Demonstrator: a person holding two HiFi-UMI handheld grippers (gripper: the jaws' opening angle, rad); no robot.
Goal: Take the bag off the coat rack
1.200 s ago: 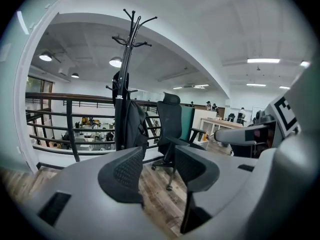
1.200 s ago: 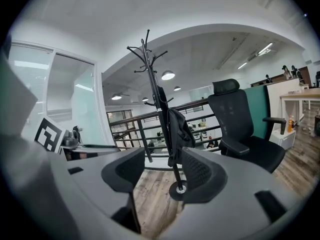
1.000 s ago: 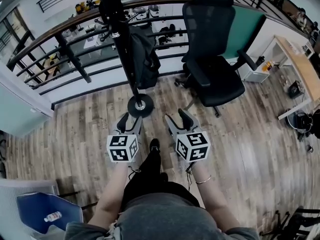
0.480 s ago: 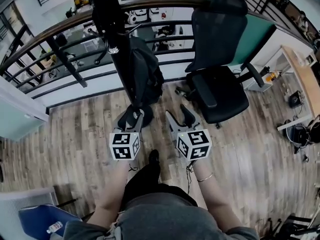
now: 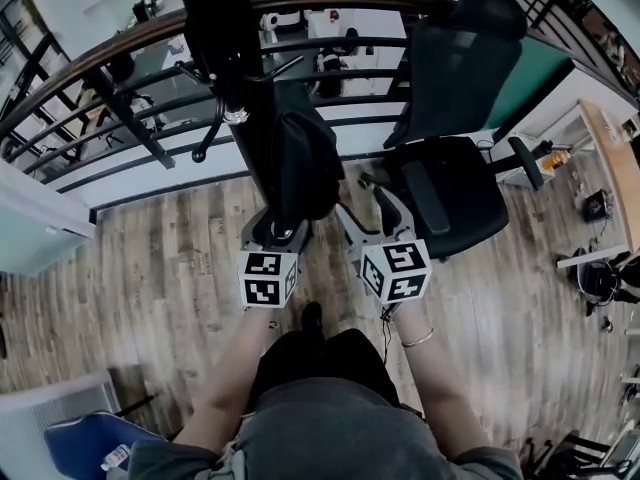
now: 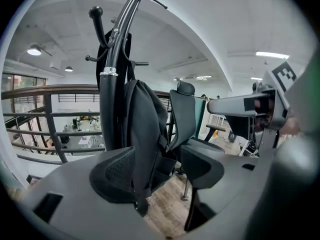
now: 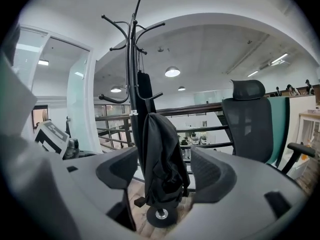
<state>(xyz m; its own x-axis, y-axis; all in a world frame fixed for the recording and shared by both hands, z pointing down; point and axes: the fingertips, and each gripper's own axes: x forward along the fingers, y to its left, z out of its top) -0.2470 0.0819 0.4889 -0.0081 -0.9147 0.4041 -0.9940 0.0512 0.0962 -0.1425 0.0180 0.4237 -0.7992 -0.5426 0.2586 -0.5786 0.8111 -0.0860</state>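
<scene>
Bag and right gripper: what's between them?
Nothing but bare wood floor, as the right gripper view shows. The right gripper has just been opening its jaws, with nothing between them; the bag hangs on the rack beyond.

No word, brand name or number can be read anywhere. The only signs are black-and-white square code markers. They are on the left cube [image 5: 268, 279] behind the left hand-held gripper [image 5: 276, 234], and on the right cube [image 5: 396, 271] behind the right hand-held gripper [image 5: 368, 218].
</scene>
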